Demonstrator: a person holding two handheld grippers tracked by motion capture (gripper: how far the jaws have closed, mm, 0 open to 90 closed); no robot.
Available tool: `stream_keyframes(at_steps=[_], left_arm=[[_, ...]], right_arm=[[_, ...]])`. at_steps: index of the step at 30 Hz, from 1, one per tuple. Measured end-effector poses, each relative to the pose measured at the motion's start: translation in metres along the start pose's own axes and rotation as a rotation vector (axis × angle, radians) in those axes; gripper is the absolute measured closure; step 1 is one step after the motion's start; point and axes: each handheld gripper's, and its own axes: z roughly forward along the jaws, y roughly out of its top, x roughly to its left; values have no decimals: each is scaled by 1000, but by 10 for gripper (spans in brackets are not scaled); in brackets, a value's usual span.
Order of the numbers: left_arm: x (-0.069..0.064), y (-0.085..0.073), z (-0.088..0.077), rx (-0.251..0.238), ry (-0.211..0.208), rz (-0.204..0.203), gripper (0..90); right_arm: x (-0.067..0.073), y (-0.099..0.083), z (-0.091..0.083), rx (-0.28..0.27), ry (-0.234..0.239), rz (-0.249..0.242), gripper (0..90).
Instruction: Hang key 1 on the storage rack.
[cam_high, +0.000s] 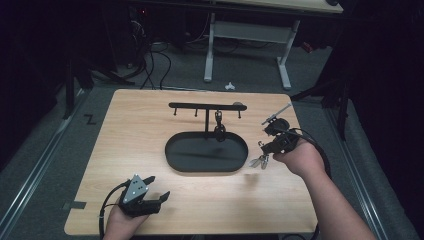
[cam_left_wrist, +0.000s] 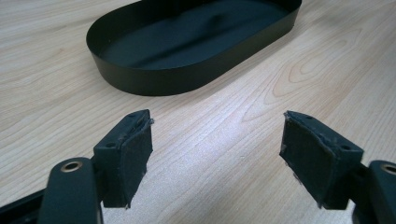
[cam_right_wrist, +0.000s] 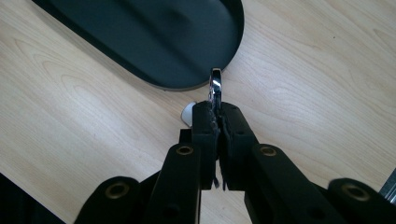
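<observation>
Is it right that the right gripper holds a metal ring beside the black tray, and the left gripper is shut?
Not quite. The left gripper is open: the left gripper view shows its pads wide apart over bare table. The rest holds: the right gripper is shut on the metal ring beside the black tray.

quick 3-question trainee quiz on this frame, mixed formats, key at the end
1. True or false: the right gripper is shut on the silver ring.
2. The left gripper is: A) open over bare table B) shut on the black oval tray C) inside the tray.
3. Fill in: a dark item hangs from the hook stand above the black oval ____.

Key: 1 true; 2 A; 3 tray.
</observation>
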Motion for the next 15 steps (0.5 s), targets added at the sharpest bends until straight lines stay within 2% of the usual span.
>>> stream_keyframes(at_steps=[15], left_arm=[[1, -1, -2, 4, 3, -3, 253]], right_arm=[[2, 27, -15, -38, -15, -13, 863]])
